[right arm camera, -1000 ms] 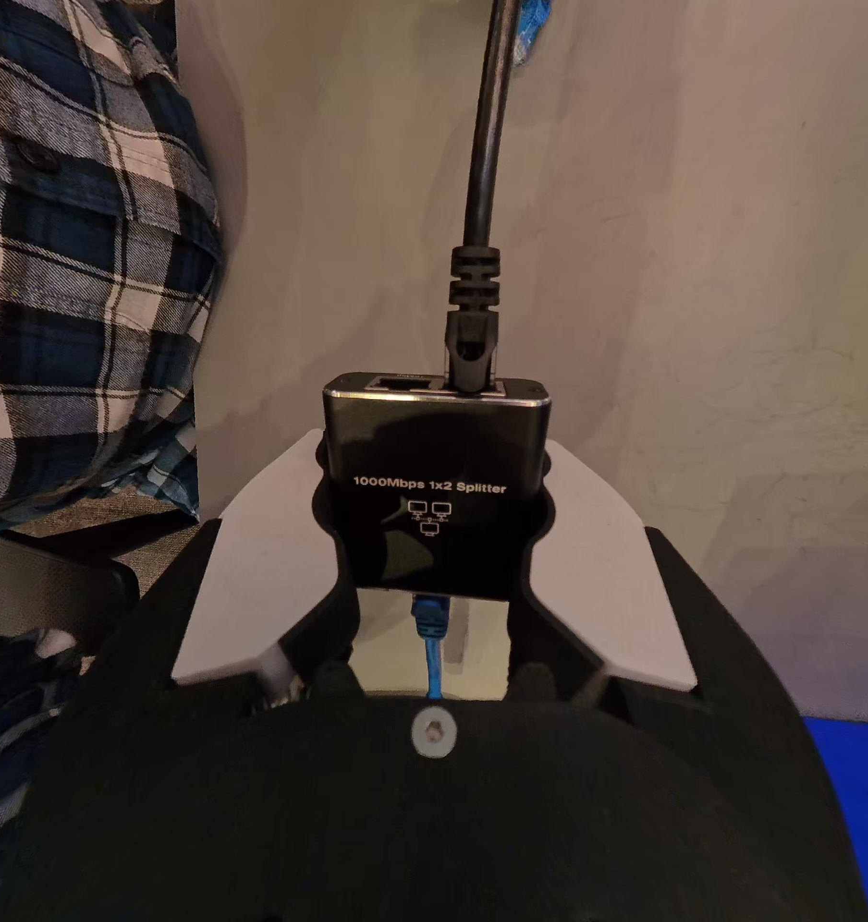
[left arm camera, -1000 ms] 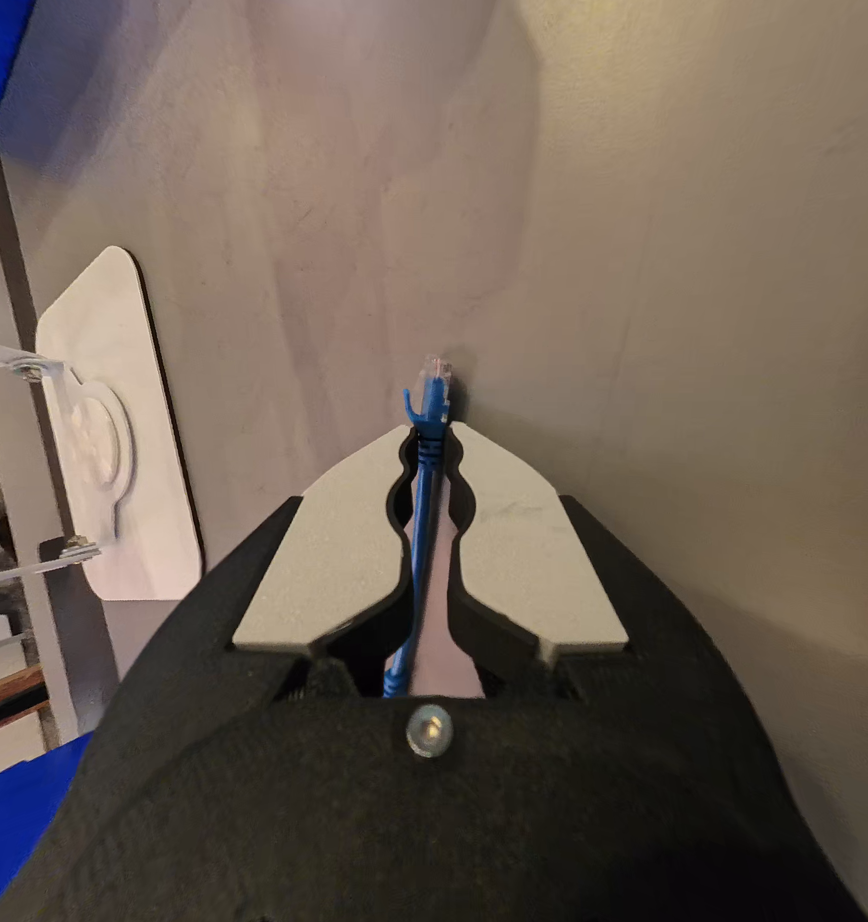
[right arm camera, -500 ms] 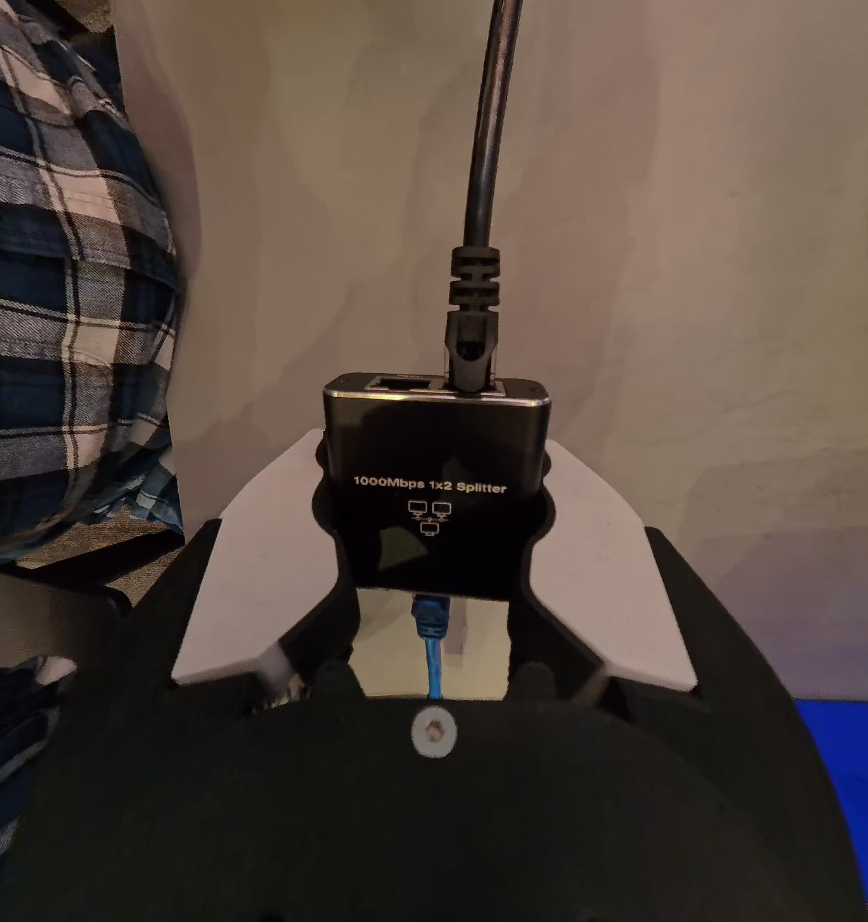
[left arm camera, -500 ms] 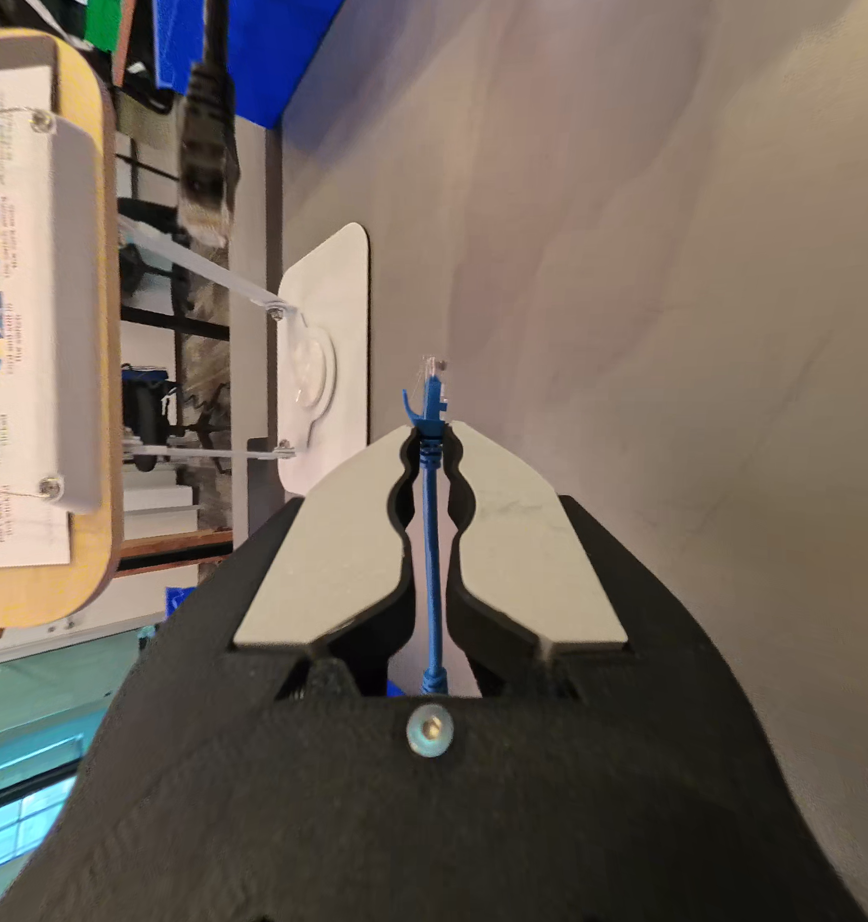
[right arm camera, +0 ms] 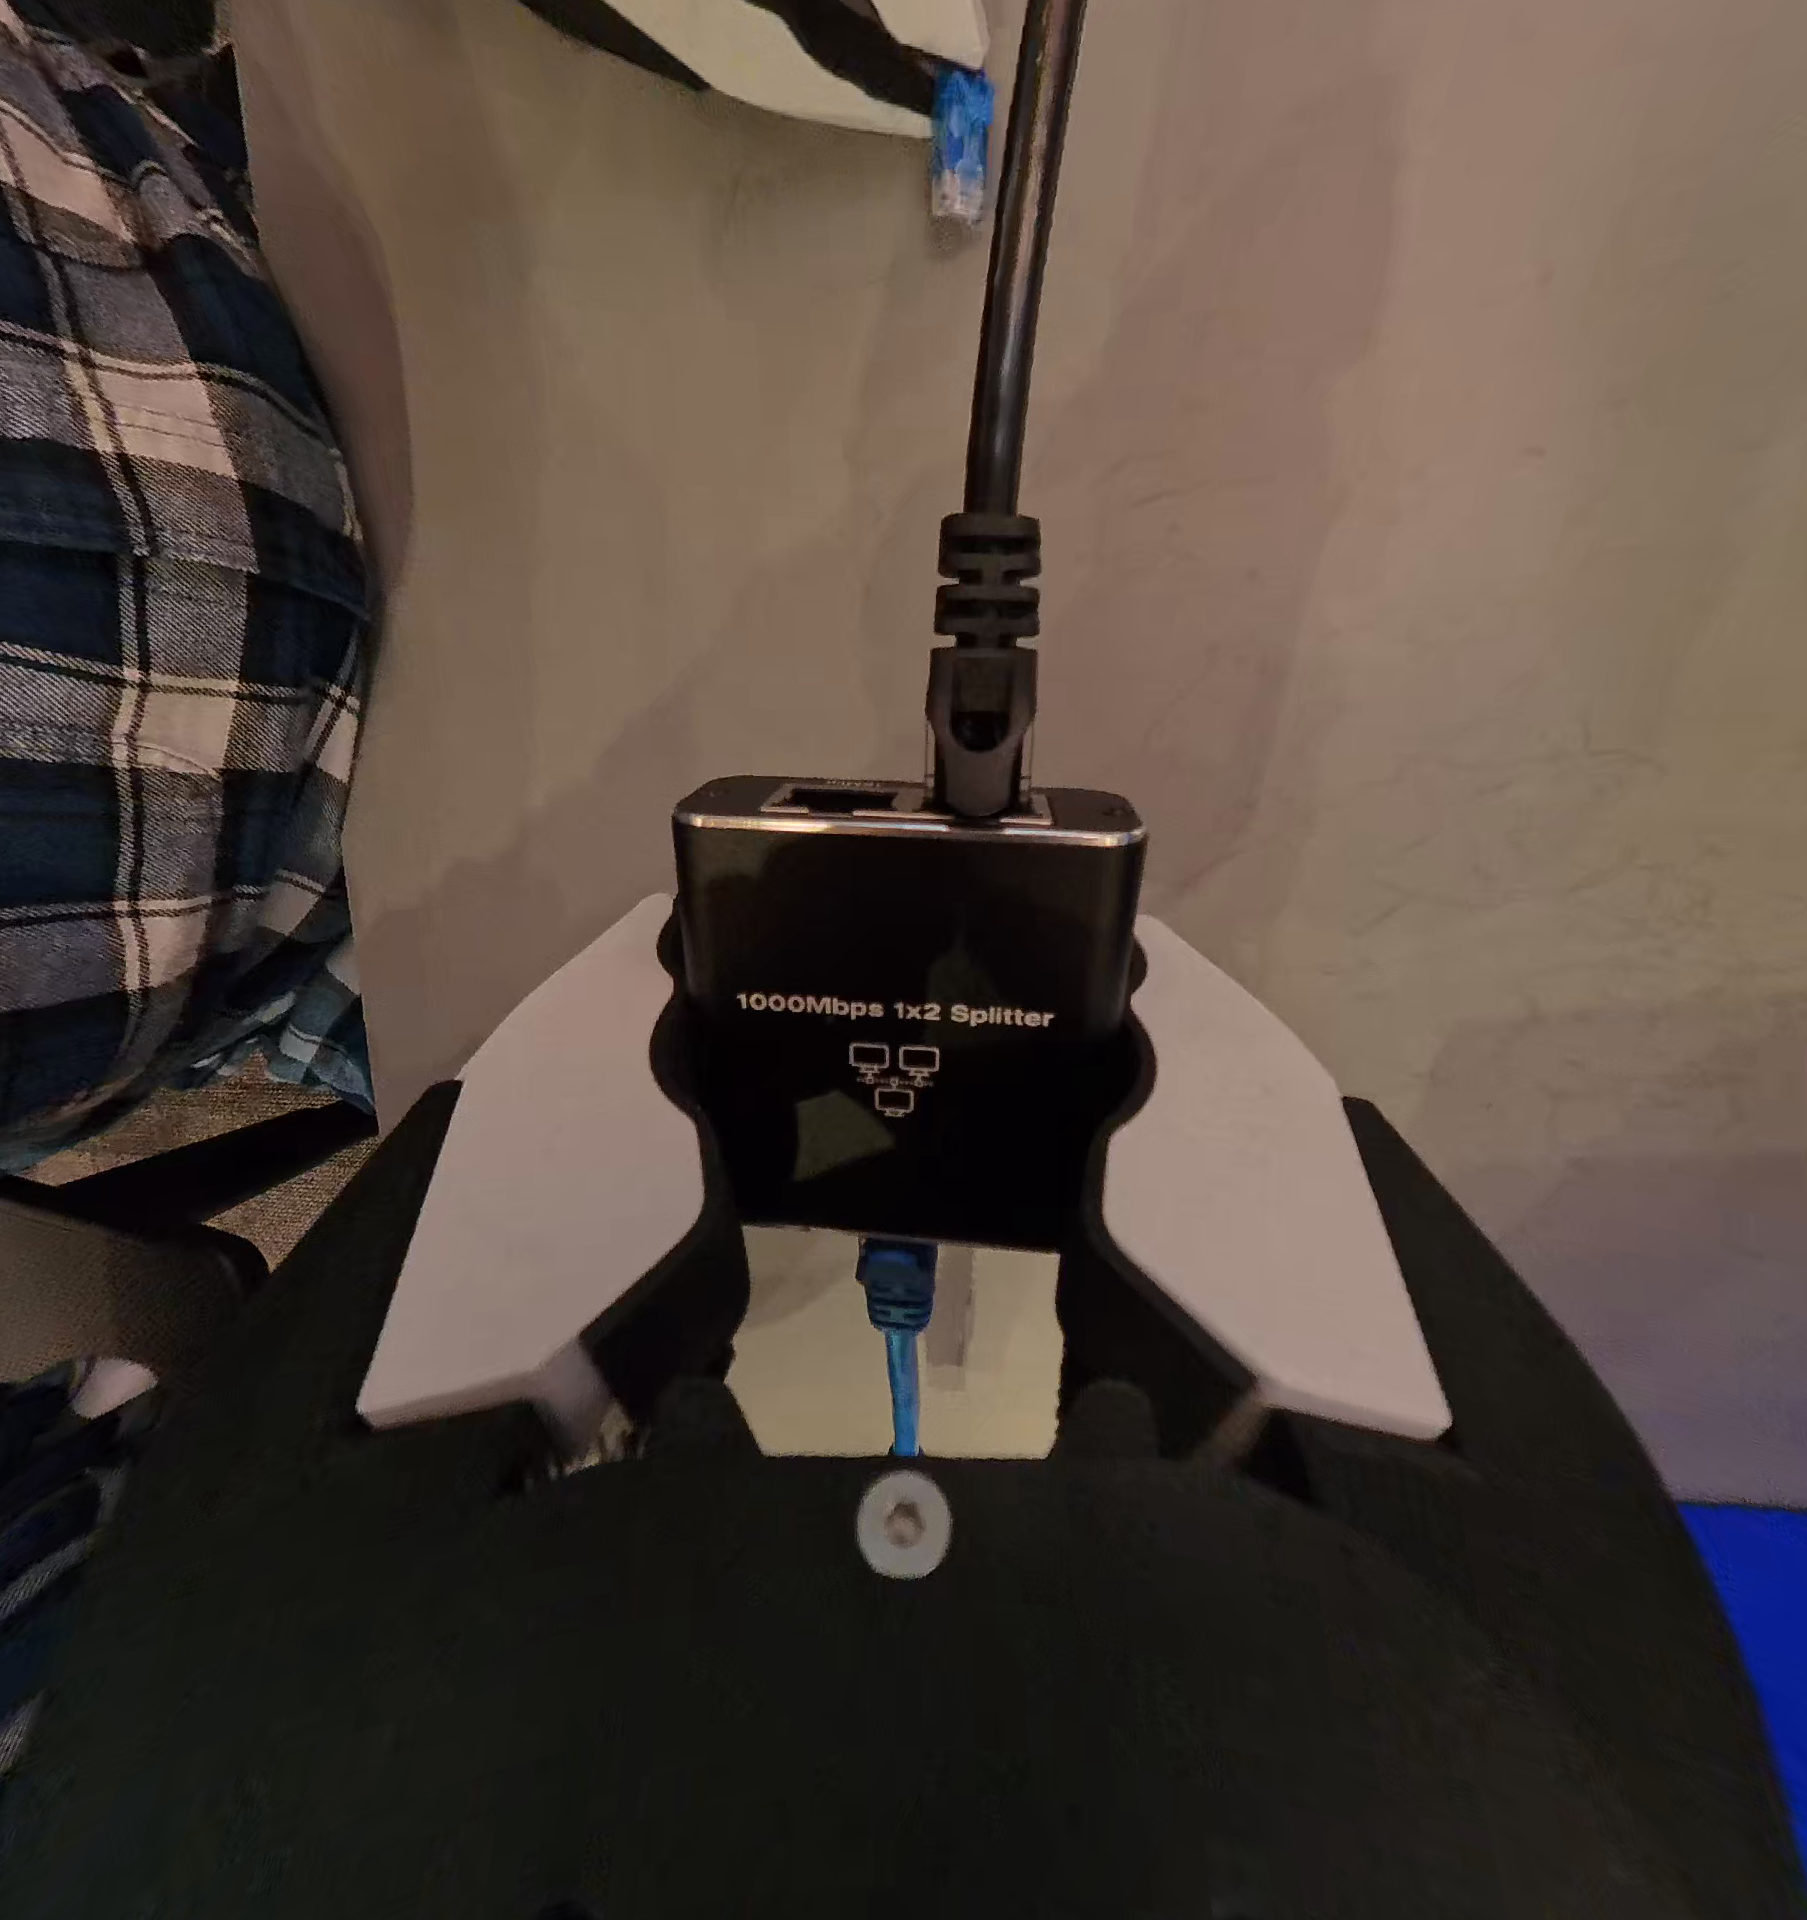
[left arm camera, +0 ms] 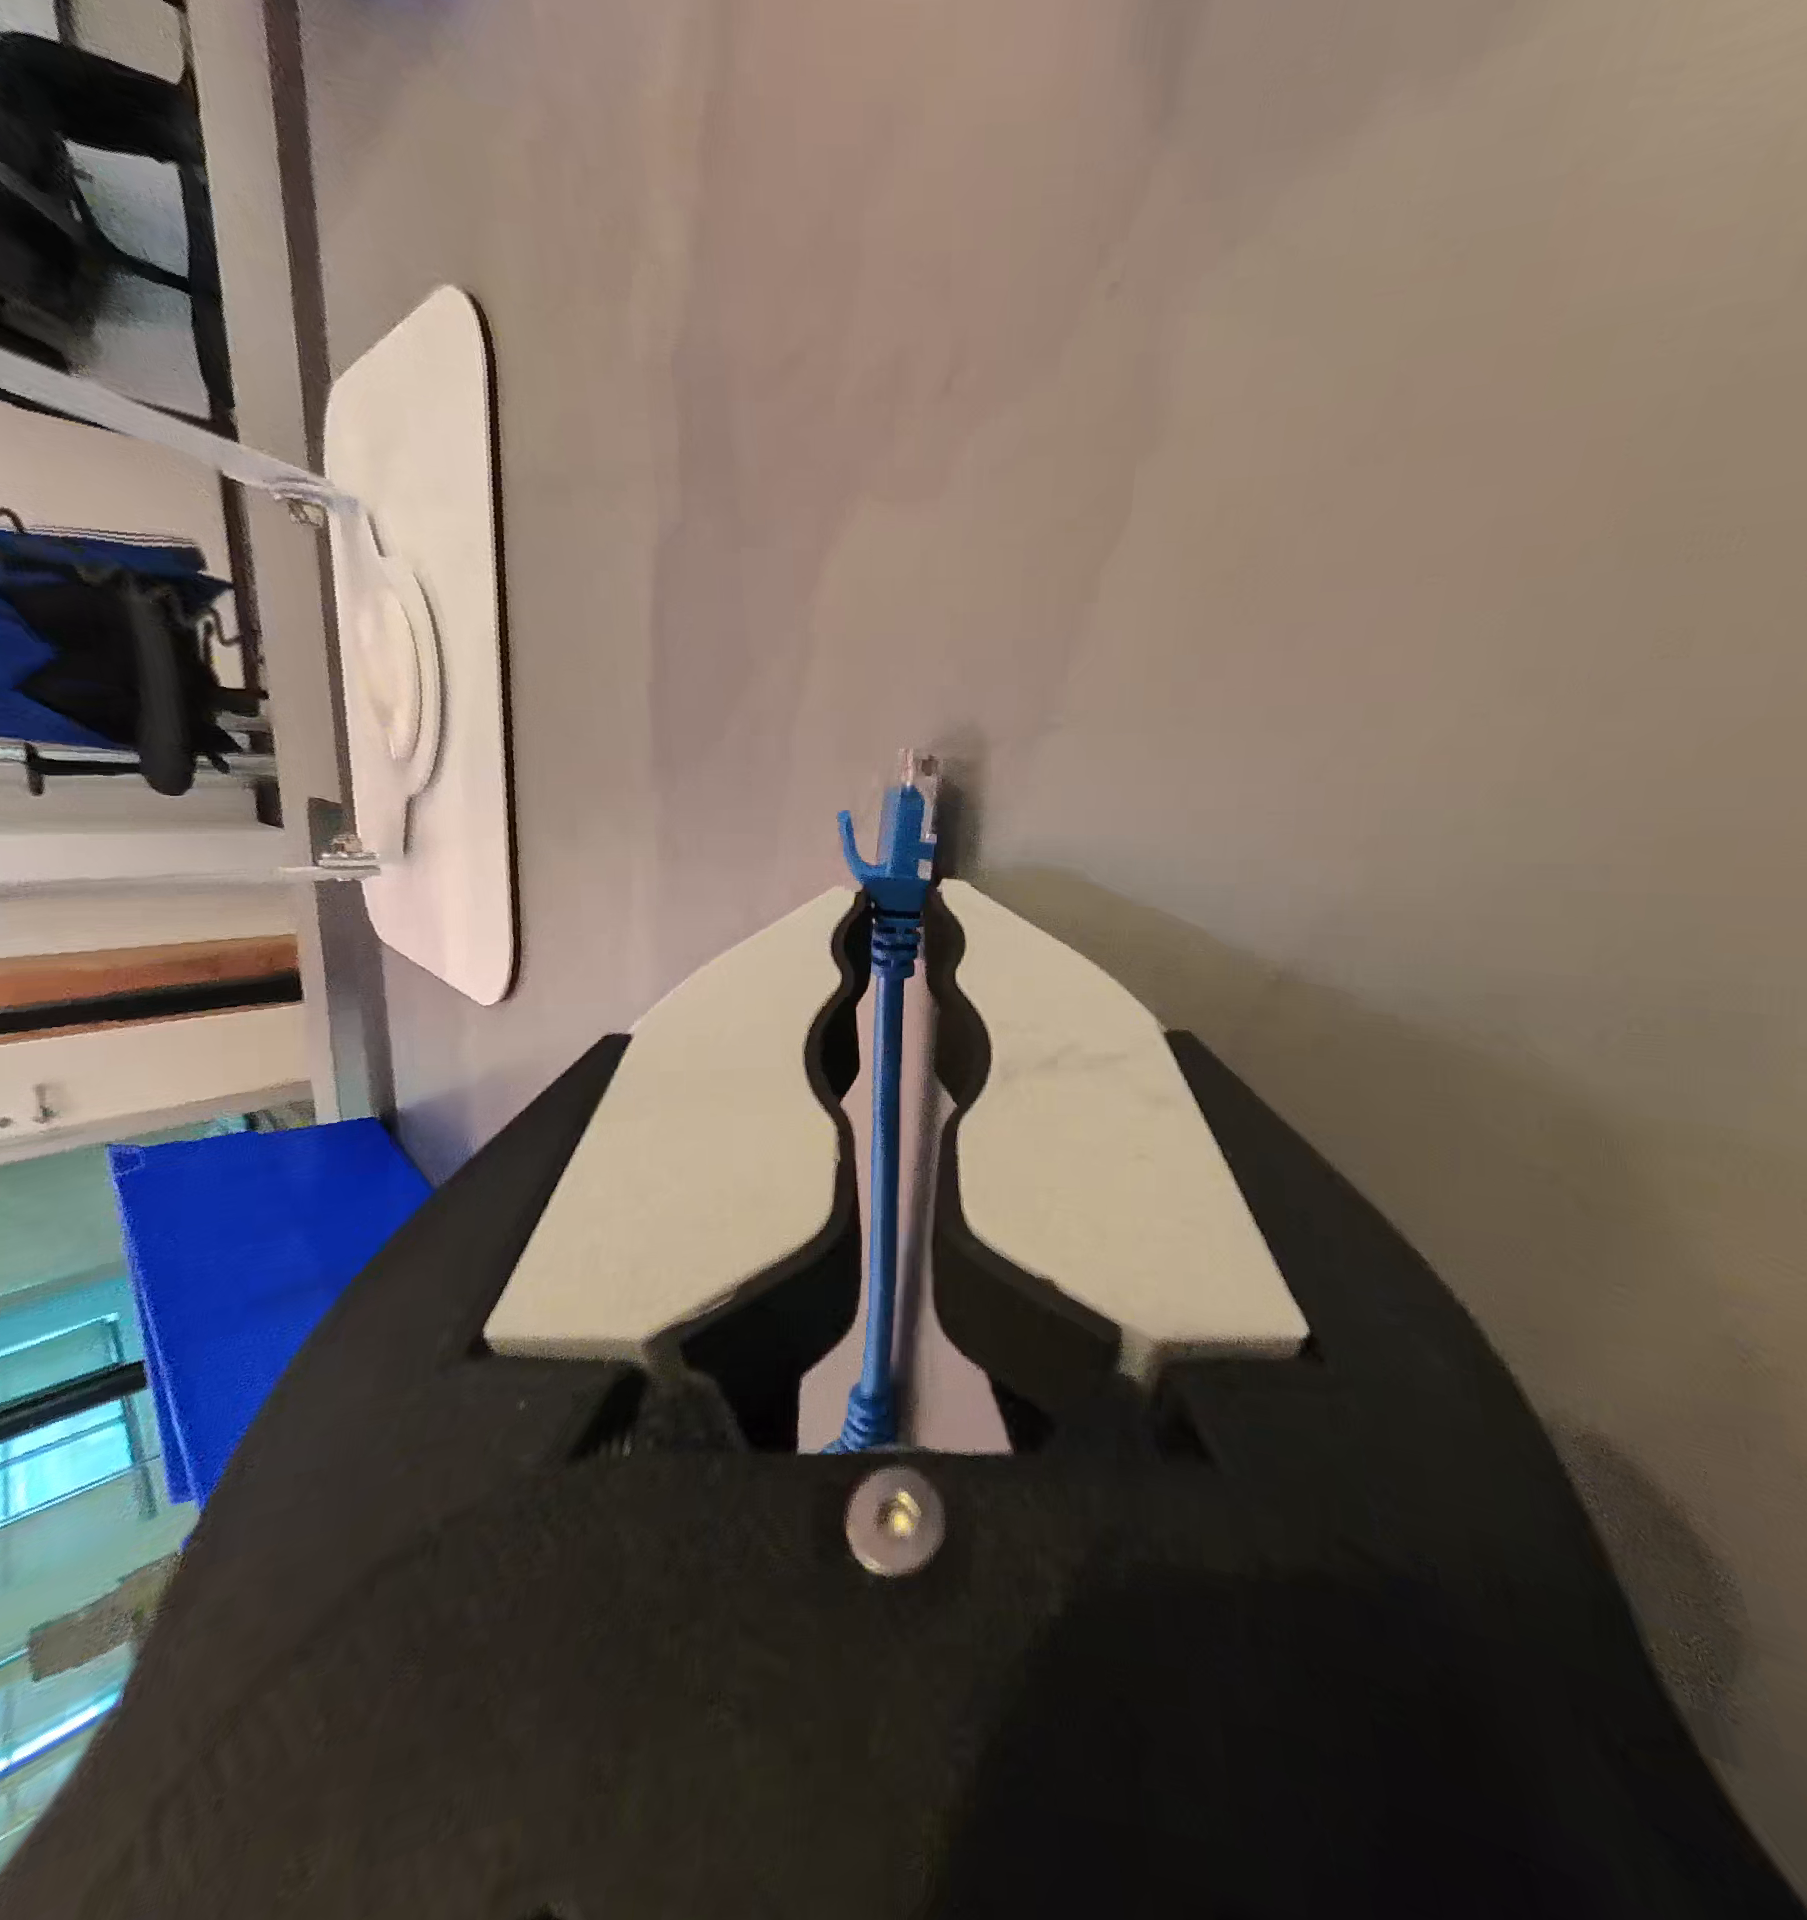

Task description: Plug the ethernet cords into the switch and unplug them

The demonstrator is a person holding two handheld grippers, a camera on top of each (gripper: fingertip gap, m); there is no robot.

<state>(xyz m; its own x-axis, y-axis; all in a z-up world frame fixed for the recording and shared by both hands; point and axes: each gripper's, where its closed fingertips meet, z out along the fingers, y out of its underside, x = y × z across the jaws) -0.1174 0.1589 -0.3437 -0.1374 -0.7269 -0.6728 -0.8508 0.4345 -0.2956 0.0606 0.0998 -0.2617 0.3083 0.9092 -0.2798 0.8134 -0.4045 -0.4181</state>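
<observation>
Beige desk (right arm camera: 1450, 520) all round, with a white pad (left arm camera: 431, 644) near its edge. Left claw (left arm camera: 901, 899) is clamped on the blue cord (left arm camera: 883, 1143) just behind its plug (left arm camera: 907, 821), clear tip poking out past the fingers. Right claw (right arm camera: 904, 935) grips the black switch (right arm camera: 909, 935) by its sides. A black cord (right arm camera: 992, 582) sits in one top port, the port beside it is free, and another blue plug (right arm camera: 897, 1294) goes in underneath. Plaid shirt (right arm camera: 120, 520) on the left.
</observation>
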